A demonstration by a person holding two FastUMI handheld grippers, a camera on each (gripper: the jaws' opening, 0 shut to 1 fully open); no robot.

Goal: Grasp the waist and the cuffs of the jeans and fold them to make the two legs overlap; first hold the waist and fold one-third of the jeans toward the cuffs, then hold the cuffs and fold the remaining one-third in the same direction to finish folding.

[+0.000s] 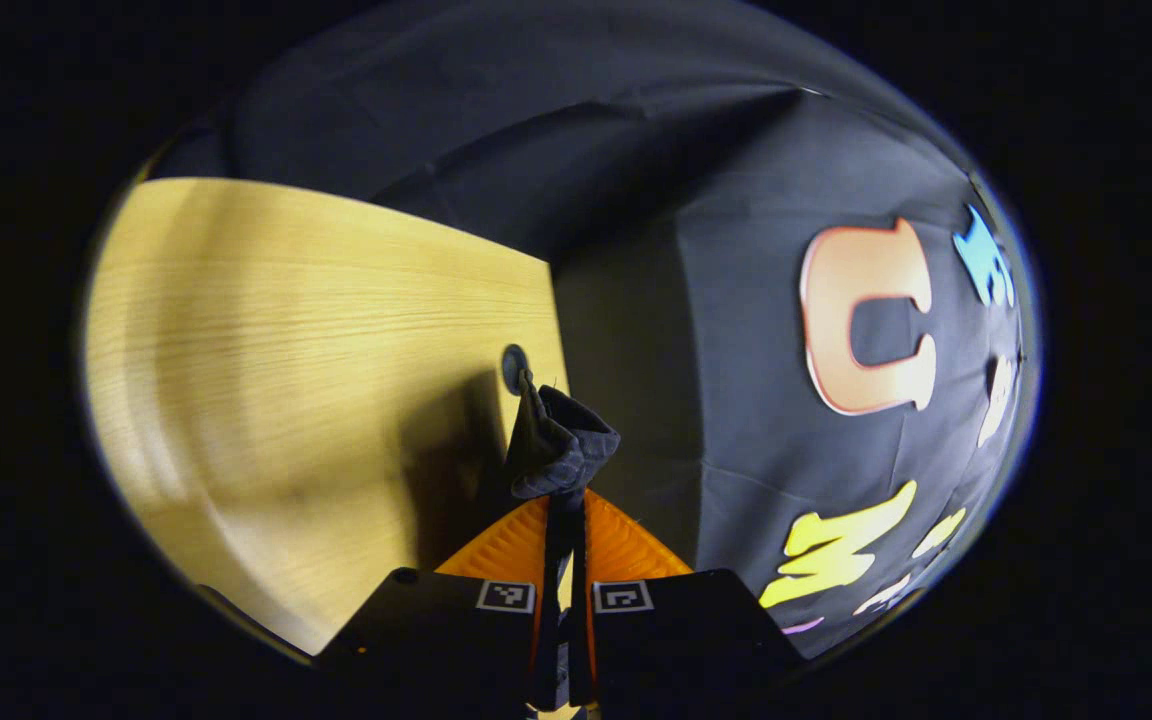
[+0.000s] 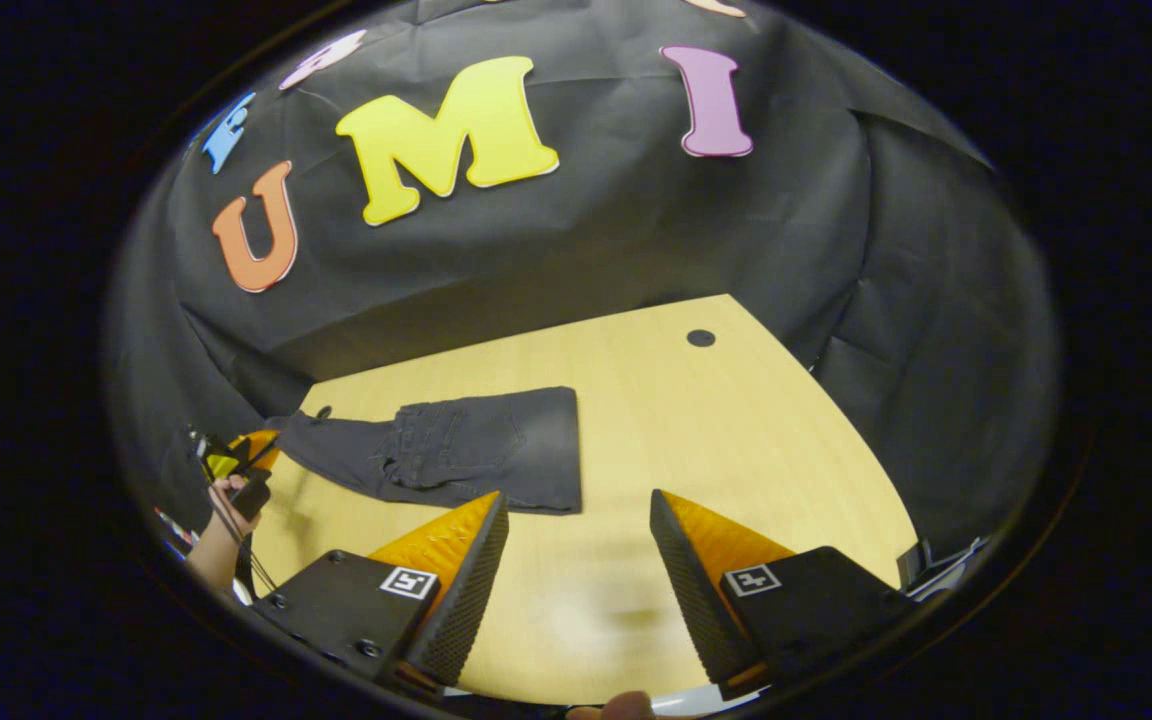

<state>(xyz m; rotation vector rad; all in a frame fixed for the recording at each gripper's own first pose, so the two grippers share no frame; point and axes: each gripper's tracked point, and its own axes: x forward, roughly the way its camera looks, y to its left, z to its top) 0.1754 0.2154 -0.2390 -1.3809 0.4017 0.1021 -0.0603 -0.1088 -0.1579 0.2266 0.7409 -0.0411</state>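
Left gripper (image 1: pixel 566 510) at bottom centre of left gripper view, fingers pressed together w/ a bunched fold of dark denim pinched between them; cloth wad pokes up past the tips, centre of frame, held above the wooden table (image 1: pixel 286 350). Which part of the jeans is clamped: cannot tell from this view. Small dark round spot (image 1: pixel 514 368) on the tabletop just above the wad, near the table's right edge. Black booth wall (image 1: pixel 736 400) across top and right of frame.

Right gripper (image 2: pixel 576 535) at bottom of right gripper view, fingers spread wide apart, nothing between them, light wood showing in the gap. Dark jeans (image 2: pixel 466 450) lying on the table (image 2: pixel 736 430) at centre-left, just above the left finger, apart from both tips. Right end of the garment flat w/ a straight edge; stitching and a pocket visible mid-cloth; left end drawn out to a narrow point toward the far-left edge of frame. There, left gripper seen farther off, gripped by a person's hand (image 2: pixel 226 495), lower left; fabric runs to its tip, contact itself too small to confirm in this view. Dark round spot on the tabletop, upper right of centre, well apart from the jeans. Black wall cloth behind, top of frame.
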